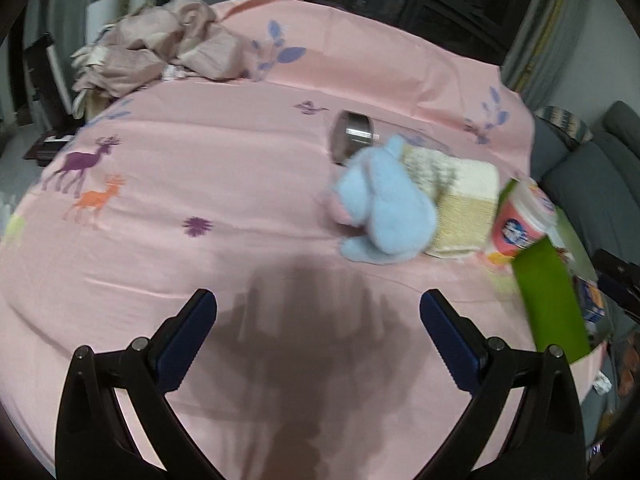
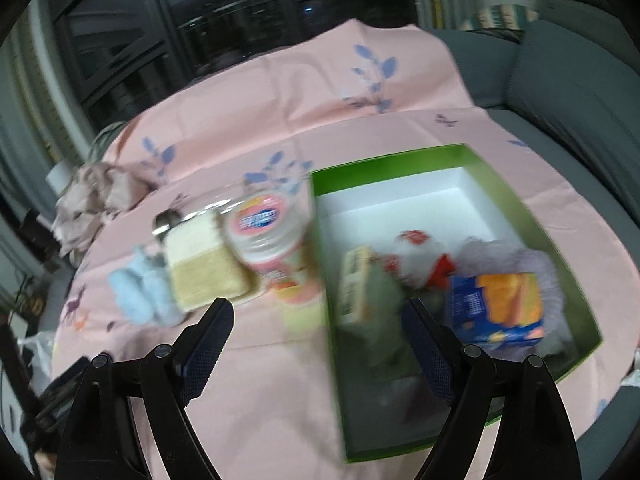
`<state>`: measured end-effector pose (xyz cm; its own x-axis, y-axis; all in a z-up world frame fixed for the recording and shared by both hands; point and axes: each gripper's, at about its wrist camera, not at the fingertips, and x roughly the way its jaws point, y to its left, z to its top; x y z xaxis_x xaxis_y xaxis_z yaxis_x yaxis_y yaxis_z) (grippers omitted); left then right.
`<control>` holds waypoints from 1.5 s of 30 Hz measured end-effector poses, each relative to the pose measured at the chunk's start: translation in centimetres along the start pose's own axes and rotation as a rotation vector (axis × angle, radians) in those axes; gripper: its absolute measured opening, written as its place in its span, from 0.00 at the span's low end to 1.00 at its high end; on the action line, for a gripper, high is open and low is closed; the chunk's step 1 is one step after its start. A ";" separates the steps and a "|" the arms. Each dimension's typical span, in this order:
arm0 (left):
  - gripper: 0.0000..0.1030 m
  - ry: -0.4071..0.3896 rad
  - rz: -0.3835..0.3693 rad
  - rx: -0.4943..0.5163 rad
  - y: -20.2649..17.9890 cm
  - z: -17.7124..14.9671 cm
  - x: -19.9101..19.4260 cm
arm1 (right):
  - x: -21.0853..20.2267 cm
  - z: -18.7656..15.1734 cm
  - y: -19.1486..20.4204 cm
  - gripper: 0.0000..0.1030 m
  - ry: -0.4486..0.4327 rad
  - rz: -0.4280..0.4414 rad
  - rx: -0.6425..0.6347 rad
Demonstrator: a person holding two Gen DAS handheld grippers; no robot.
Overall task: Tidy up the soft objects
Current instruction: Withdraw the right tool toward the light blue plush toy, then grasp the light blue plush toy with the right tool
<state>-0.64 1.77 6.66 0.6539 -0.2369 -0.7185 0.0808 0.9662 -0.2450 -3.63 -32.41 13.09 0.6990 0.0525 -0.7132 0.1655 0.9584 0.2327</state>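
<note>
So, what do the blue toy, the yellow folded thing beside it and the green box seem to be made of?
Blue toy: plush fabric, judging by its fuzzy, matte pile. Yellow folded thing: probably terry towel, with a looped, nubby surface. Green box: likely cardboard, with thin straight walls, smooth green outside and white inside.

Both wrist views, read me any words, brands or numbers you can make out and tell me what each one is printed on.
No text can be read in either view.
Pink tub: blue label on the lid, lettering blurred.
Same label on the tub's side: blurred too.
Blue and orange carton in the green box: white print, too small and blurred.
Red and white packet: markings unreadable.
</note>
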 end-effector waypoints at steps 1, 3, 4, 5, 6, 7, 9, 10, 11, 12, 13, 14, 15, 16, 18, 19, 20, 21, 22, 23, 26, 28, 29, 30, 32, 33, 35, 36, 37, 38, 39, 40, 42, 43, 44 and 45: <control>0.98 -0.003 -0.009 -0.009 0.3 0.1 -0.2 | 0.0 -0.1 0.5 0.84 0.001 0.014 0.001; 0.98 -0.010 -0.032 -0.035 0.9 0.4 -0.6 | 0.1 -0.5 1.6 0.84 0.006 0.065 0.005; 0.98 -0.014 -0.038 -0.048 1.2 0.5 -0.8 | 0.1 -0.6 2.0 0.84 0.005 0.077 0.004; 0.98 -0.017 -0.039 -0.059 1.5 0.6 -0.9 | 0.2 -0.8 2.5 0.84 0.004 0.084 0.000; 0.98 -0.016 -0.035 -0.067 1.8 0.7 -1.0 | 0.4 -0.9 3.1 0.84 0.009 0.077 -0.009; 0.98 -0.015 -0.030 -0.071 2.0 0.7 -1.0 | 0.6 -0.9 3.5 0.84 0.015 0.070 -0.017; 0.98 -0.011 -0.021 -0.071 2.2 0.9 -1.1 | 1.2 -0.7 4.9 0.84 0.034 0.065 -0.035; 0.98 -0.008 -0.018 -0.071 2.3 1.0 -1.0 | 1.4 -0.6 5.3 0.84 0.037 0.073 -0.036; 0.98 -0.003 -0.015 -0.075 2.5 1.0 -0.9 | 1.7 -0.4 6.1 0.84 0.044 0.098 -0.036; 0.98 0.005 -0.012 -0.082 2.6 1.0 -0.8 | 2.1 -0.2 6.8 0.84 0.055 0.127 -0.032; 0.98 0.014 -0.011 -0.090 2.8 1.0 -0.7 | 2.5 -0.1 7.2 0.84 0.063 0.144 -0.031; 0.98 0.019 -0.013 -0.094 2.9 1.0 -0.6 | 3.1 0.1 8.1 0.84 0.081 0.169 -0.036; 0.98 0.022 -0.013 -0.100 3.0 1.0 -0.6 | 3.7 0.2 8.8 0.84 0.096 0.181 -0.045; 0.98 0.022 -0.012 -0.105 3.2 1.0 -0.6 | 4.3 0.4 9.8 0.84 0.111 0.191 -0.062; 0.98 0.023 -0.009 -0.109 3.3 1.1 -0.7 | 6.0 0.9 12.1 0.84 0.141 0.199 -0.111; 0.98 0.024 -0.009 -0.110 3.4 1.1 -0.8 | 6.6 0.9 12.9 0.84 0.151 0.198 -0.126; 0.98 0.023 -0.009 -0.111 3.5 1.1 -0.8 | 7.4 1.1 14.0 0.84 0.167 0.203 -0.151; 0.98 0.021 -0.007 -0.116 3.6 1.1 -1.0 | 8.4 1.3 15.2 0.84 0.183 0.205 -0.173; 0.98 0.020 -0.004 -0.120 3.8 1.2 -1.0 | 9.1 1.4 16.0 0.84 0.193 0.202 -0.189; 0.98 0.019 -0.003 -0.123 4.0 1.2 -1.1 | 9.9 1.4 16.9 0.84 0.201 0.193 -0.208; 0.98 0.019 0.006 -0.127 4.4 1.4 -1.1 | 12.2 1.3 18.9 0.84 0.231 0.161 -0.265; 0.98 0.020 0.015 -0.129 4.7 1.4 -1.2 | 13.8 1.1 19.6 0.84 0.259 0.122 -0.291; 0.98 0.018 0.023 -0.132 4.9 1.5 -1.2 | 14.2 1.2 19.6 0.84 0.257 0.117 -0.289; 0.98 0.015 0.033 -0.135 5.0 1.6 -1.2 | 14.4 1.3 19.7 0.84 0.244 0.123 -0.278; 0.98 0.002 0.055 -0.139 5.4 1.7 -1.4 | 14.4 1.4 20.2 0.84 0.228 0.121 -0.291; 0.98 0.001 0.058 -0.142 5.5 1.7 -1.4 | 14.3 1.4 20.5 0.84 0.222 0.117 -0.310; 0.98 0.003 0.054 -0.152 5.8 1.7 -1.5 | 14.4 1.1 21.2 0.83 0.216 0.117 -0.356; 0.98 0.005 0.049 -0.158 5.9 1.7 -1.5 | 14.6 0.8 21.4 0.83 0.226 0.120 -0.373; 0.98 0.006 0.043 -0.161 5.9 1.7 -1.6 | 14.8 0.6 21.6 0.83 0.231 0.115 -0.383; 0.98 0.005 0.035 -0.161 5.9 1.7 -1.7 | 14.8 0.6 21.7 0.83 0.230 0.112 -0.394; 0.98 0.004 0.031 -0.162 5.9 1.8 -1.7 | 14.7 0.5 21.9 0.83 0.227 0.112 -0.419; 0.98 0.001 0.027 -0.164 6.0 1.8 -1.8 | 14.7 0.3 22.1 0.83 0.230 0.110 -0.451; 0.98 0.001 0.023 -0.165 5.9 1.9 -1.8 | 14.7 0.1 22.3 0.83 0.237 0.096 -0.490; 0.98 0.002 0.021 -0.166 5.9 1.9 -1.8 | 14.8 0.0 22.2 0.83 0.240 0.095 -0.493; 0.98 0.002 0.021 -0.166 5.9 1.8 -1.8 | 14.8 0.1 22.2 0.83 0.242 0.095 -0.492; 0.98 0.003 0.023 -0.166 5.8 1.8 -1.8 | 14.7 0.2 22.1 0.83 0.245 0.097 -0.484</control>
<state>-0.02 7.96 7.73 0.6521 -0.2159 -0.7268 -0.0592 0.9412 -0.3326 10.42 -10.53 7.88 0.5027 0.1555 -0.8503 -0.2713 0.9624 0.0156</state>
